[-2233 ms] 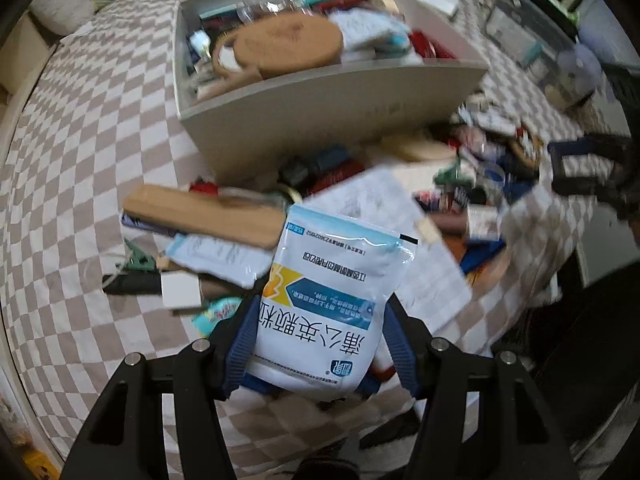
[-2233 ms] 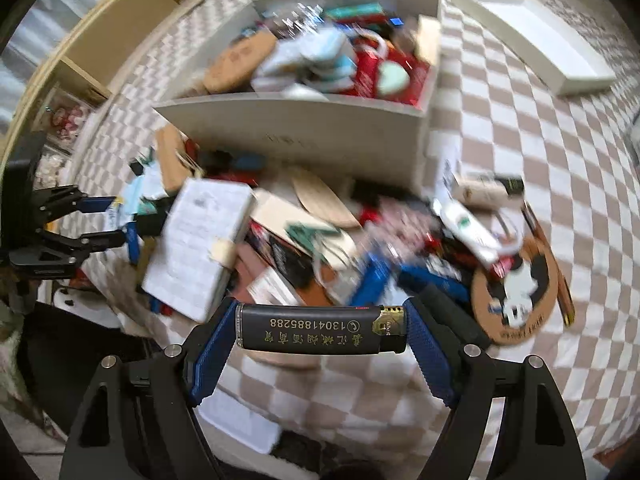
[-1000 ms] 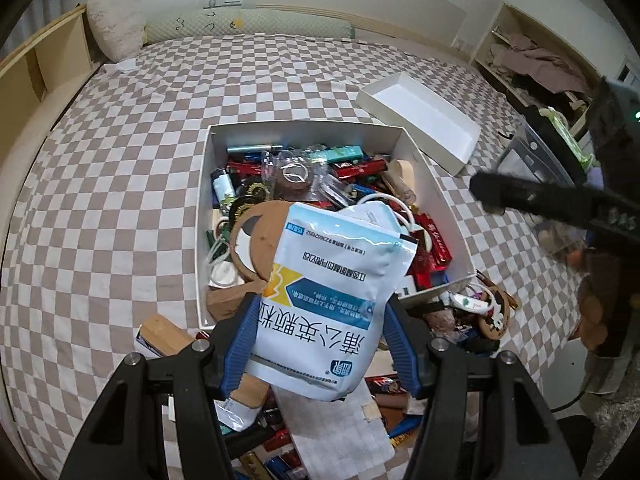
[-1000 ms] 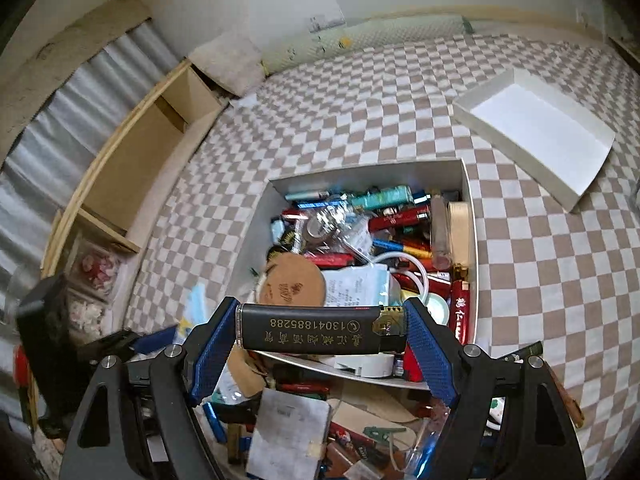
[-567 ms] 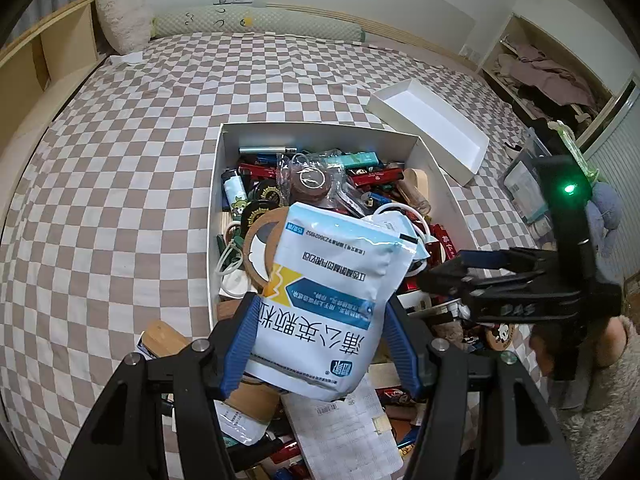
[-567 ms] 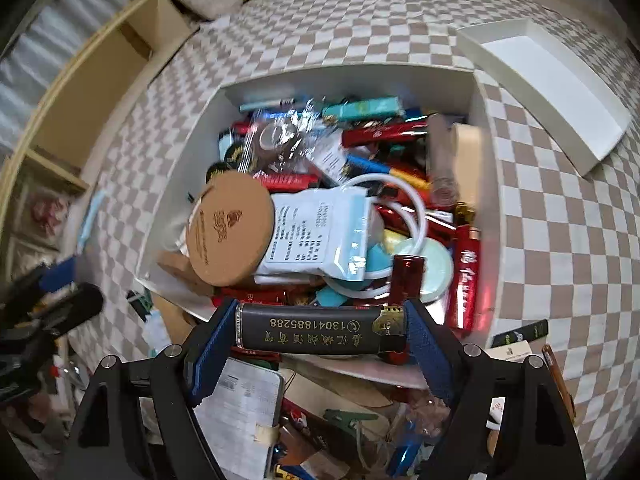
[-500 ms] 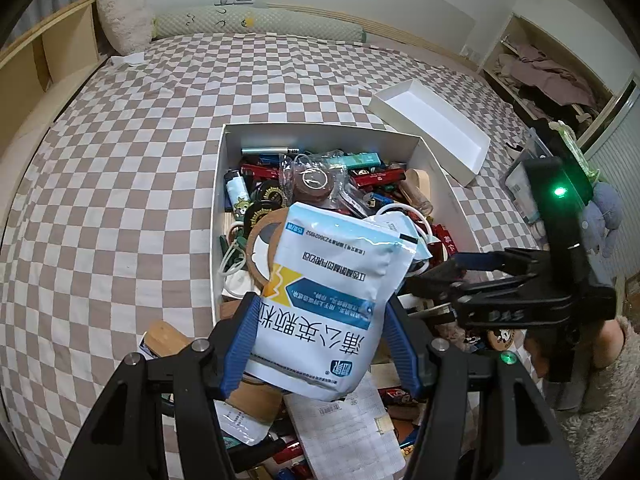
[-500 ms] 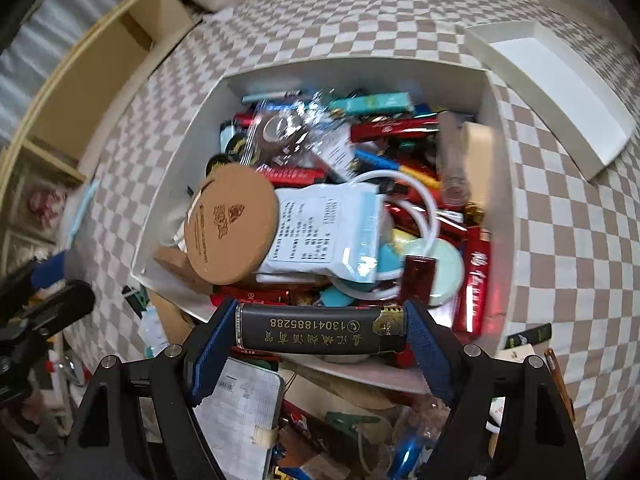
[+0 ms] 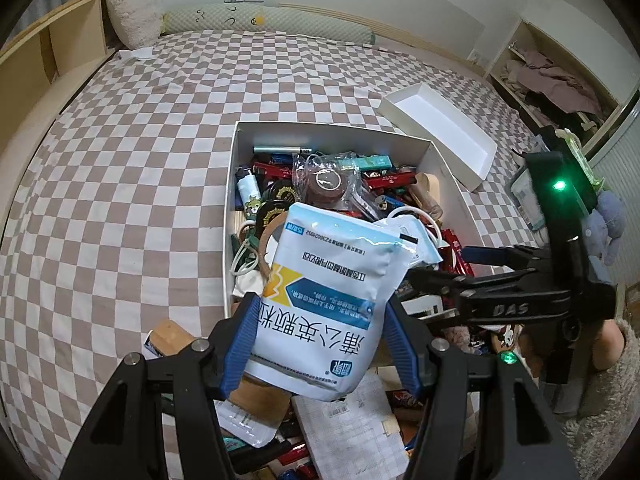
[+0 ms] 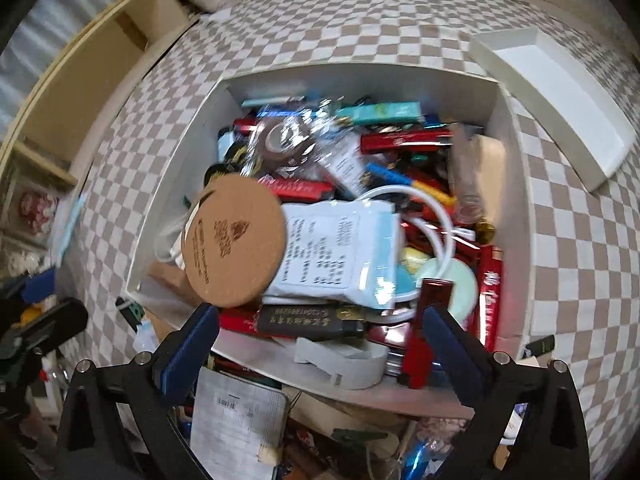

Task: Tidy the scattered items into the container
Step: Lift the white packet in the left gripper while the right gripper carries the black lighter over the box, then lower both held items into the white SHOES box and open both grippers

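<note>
The left gripper (image 9: 320,336) is clenched on a white and blue sachet (image 9: 328,300), holding it upright above the near edge of the white box (image 9: 230,216) that sits on the checked bed (image 9: 120,160). The right gripper (image 10: 320,344) hangs over the box's near wall (image 10: 392,394), jaws spread wide and empty. Between its blue pads (image 10: 188,344) a black lighter (image 10: 308,322) lies loose on the pile inside the box, just near of the cork coaster (image 10: 234,242) and a white packet (image 10: 340,256). In the left wrist view the right gripper (image 9: 436,276) reaches in from the right, level over the box's near right corner. An open white lid (image 9: 440,136) rests on the bed, far right of the box. More clutter lies scattered near the box.
</note>
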The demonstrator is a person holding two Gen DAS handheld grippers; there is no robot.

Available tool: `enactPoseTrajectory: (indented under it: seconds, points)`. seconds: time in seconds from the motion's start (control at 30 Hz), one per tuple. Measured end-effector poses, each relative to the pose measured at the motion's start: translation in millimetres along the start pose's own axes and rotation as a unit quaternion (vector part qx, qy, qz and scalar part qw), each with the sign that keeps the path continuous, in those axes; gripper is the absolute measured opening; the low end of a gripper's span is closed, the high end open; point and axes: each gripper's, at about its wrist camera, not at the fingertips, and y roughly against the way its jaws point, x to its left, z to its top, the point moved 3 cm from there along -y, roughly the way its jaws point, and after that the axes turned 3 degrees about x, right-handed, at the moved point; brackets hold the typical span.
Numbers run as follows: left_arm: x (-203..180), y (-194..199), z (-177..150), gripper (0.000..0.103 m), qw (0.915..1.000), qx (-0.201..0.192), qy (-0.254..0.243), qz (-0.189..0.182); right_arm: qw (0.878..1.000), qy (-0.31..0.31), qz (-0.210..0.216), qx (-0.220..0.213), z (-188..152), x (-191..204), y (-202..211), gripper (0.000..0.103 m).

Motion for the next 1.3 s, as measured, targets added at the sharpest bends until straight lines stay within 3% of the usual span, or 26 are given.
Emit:
enactPoseTrajectory:
  seconds: [0.43, 0.73, 0.9, 1.1, 1.3]
  points:
    - [-47, -44, 20, 0.061, 0.9990, 0.025, -0.007, -0.035, 0.988, -0.124, 0.079, -0.056, 7, -60, 47, 0.101]
    - [-103, -76, 29, 0.061, 0.9971, 0.038, -0.054, -0.037, 0.981, -0.155, 0.091, -0.076, 3, -87, 61, 0.101]
    - [-122, -91, 36, 0.061, 0.9953, 0.049, -0.025, -0.080, 0.974, -0.172, 0.094, -0.110, 3, -101, 82, 0.101]
    - [-141, -108, 46, 0.061, 0.9856, 0.062, 0.042, -0.152, 0.969, -0.184, 0.100, -0.135, -2, -118, 99, 0.101]
    - [-148, -124, 47, 0.061, 0.9787, 0.071, 0.091, -0.170, 0.964, -0.201, 0.098, -0.143, -10, -138, 106, 0.101]
